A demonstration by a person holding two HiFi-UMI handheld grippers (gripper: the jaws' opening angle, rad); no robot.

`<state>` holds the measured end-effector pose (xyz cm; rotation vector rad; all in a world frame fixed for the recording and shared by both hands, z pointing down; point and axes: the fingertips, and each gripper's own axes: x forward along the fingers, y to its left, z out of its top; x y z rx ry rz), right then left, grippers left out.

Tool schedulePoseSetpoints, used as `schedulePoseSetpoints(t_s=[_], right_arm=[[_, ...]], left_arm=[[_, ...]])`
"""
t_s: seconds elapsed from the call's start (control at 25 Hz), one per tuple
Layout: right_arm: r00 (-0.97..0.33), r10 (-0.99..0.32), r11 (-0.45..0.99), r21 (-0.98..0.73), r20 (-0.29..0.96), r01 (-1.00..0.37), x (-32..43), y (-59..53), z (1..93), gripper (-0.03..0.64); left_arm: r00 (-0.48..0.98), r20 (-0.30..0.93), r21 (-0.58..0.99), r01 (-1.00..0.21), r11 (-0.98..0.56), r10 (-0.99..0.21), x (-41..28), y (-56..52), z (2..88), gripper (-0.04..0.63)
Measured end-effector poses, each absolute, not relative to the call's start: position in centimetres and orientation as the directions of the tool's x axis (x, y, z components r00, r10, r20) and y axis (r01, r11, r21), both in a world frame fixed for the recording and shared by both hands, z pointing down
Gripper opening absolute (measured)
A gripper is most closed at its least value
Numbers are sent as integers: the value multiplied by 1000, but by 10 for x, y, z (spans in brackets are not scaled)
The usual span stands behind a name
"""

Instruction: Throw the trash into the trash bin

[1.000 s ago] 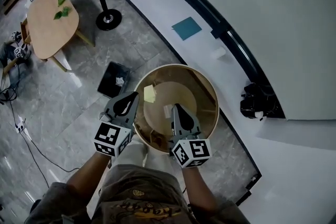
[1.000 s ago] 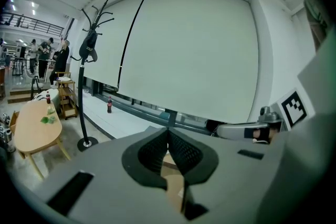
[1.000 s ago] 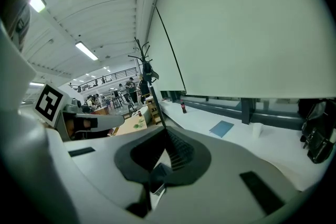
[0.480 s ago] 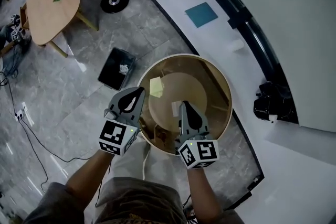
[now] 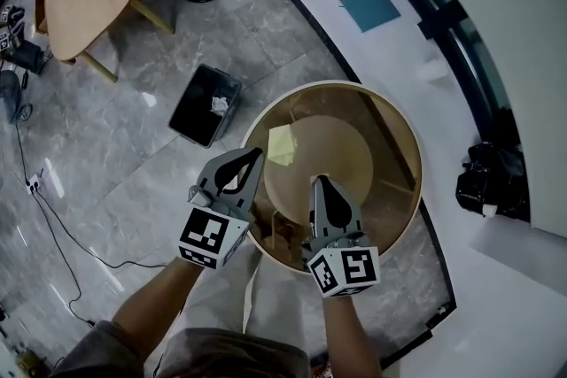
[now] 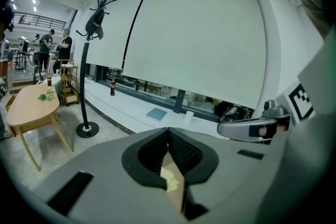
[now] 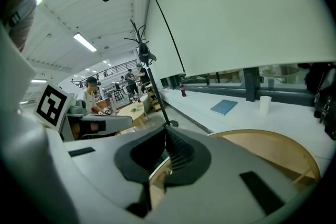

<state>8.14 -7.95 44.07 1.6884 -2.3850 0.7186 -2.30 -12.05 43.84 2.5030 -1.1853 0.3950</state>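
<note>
While both tongs grip its near rim, a round wooden tub [image 5: 390, 115] fills the middle of the head view, held in front of the person above a grey marble floor [image 5: 115, 190]. The left tongs [image 5: 256, 154] are pressed together on the rim at the tub's left side. In the left gripper view [image 6: 168, 131] the tips meet, with the wooden edge showing through the hollow below them. The right tongs [image 5: 318, 182] pinch the rim a little further right and nearer the person. The right gripper view [image 7: 167, 131] also shows tips together and the pale rim passing under them.

The trash rides inside the tub: a yellow sticky note [image 5: 282, 144] lies on its base near the left wall, just beside the left tongs.

A black rectangular trash bin [image 5: 193, 115] stands on the floor up and to the left of the tub (a crumpled white paper [image 5: 220, 104] already sits in it). Its longer side slants from upper right to lower left. It lies on the left tongs' side, so that hand is the nearer. My judgement is that the tub must swing left and tip toward that open mouth for the note to slide out.
</note>
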Motion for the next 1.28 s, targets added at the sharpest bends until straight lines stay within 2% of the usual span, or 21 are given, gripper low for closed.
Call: schedulePoseSetpoints(t_s=[0.72, 0.76, 0.84, 0.92, 1.28], right_arm=[[-356, -837, 231, -321, 416, -918, 81, -71, 484, 18], [-355, -837, 228, -324, 417, -918, 82, -72, 485, 18], [-351, -839, 222, -328, 416, -918, 84, -73, 485, 18], [-348, -840, 217, -331, 416, -918, 85, -74, 487, 18], [-344, -840, 198, -353, 420, -914, 90, -75, 494, 18]], left_arm=[[631, 410, 218, -769, -601, -658, -22, -124, 491, 21], [633, 410, 222, -768, -601, -657, -21, -125, 492, 39], [638, 414, 227, -763, -605, -650, -17, -128, 495, 150], [644, 418, 218, -756, -618, -640, -13, -129, 498, 192], [645, 461, 198, -744, -638, -609, -5, -130, 516, 199]])
